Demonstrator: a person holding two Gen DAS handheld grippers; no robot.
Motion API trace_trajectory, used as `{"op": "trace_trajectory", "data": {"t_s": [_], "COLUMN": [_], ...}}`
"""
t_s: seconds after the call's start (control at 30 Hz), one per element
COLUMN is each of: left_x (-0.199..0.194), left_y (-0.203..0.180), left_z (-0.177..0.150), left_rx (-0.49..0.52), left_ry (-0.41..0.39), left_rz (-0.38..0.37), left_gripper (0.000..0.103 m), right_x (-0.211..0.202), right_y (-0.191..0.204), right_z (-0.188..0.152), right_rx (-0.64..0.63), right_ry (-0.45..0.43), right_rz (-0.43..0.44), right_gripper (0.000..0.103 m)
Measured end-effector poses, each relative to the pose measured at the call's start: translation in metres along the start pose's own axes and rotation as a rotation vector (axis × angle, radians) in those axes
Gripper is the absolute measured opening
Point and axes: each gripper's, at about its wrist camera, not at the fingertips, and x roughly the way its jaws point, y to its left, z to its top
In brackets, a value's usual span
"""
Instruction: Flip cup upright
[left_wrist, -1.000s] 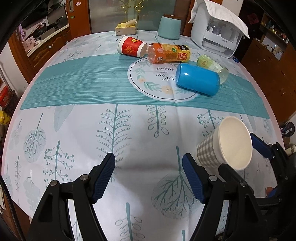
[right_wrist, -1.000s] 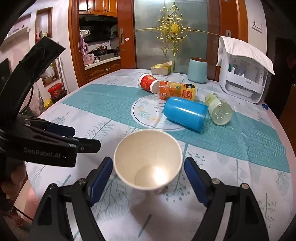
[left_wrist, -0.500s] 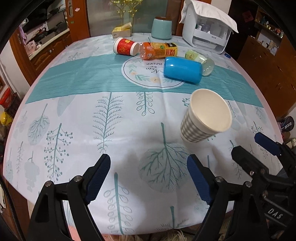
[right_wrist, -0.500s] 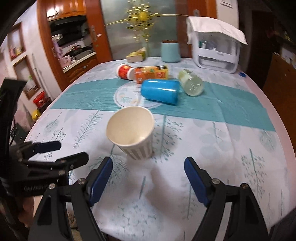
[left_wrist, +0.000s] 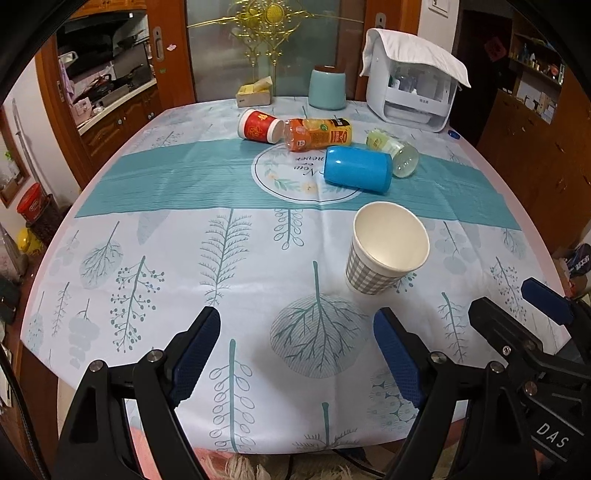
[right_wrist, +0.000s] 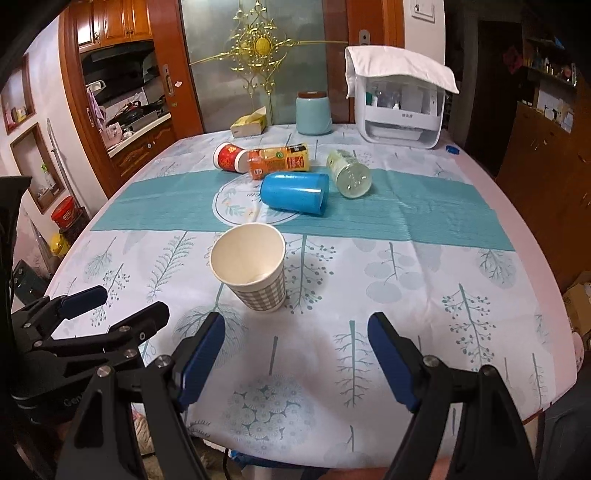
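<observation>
A round table (left_wrist: 110, 236) carries a pale cloth printed with teal trees and a broad teal band across its middle. Behind it stands a frosted glass door (right_wrist: 258, 74) bearing a gold ornament (right_wrist: 261, 46), set in a reddish wooden frame. To the left, an opening shows a kitchen counter (left_wrist: 110, 107) with wooden cabinets below and above. Dark wooden cabinets (left_wrist: 532, 147) line the right side, with cluttered shelves above them. The left wall (right_wrist: 40, 122) is white with recessed niches. A red tin (left_wrist: 31, 197) sits low at the left.
</observation>
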Motion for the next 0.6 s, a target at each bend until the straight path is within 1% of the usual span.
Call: {"op": "trace_trajectory", "data": {"t_s": [0.2, 0.43, 0.6], "left_x": [-0.005, -0.013, -0.016], "left_y": [-0.002, -0.006, -0.009], "left_z": [-0.001, -0.001, -0.001], "left_rx": [-0.023, -0.015, -0.011], "left_ry": [-0.009, -0.037, -0.042], "left_rz": [0.007, 0.027, 0.04], "left_gripper": [0.084, 0.084, 0.084], "right_x": [-0.006, -0.014, -0.017], "right_y": [-0.002, -0.003, -0.004], "right_z": [0.001, 0.002, 0.002], "right_rx": [0.017, 0.015, 0.015], "right_ry": [-0.004, -0.013, -0.022], "right_rz": [0.001, -0.029, -0.037], "right_gripper": [0.08, 0.08, 0.08]}}
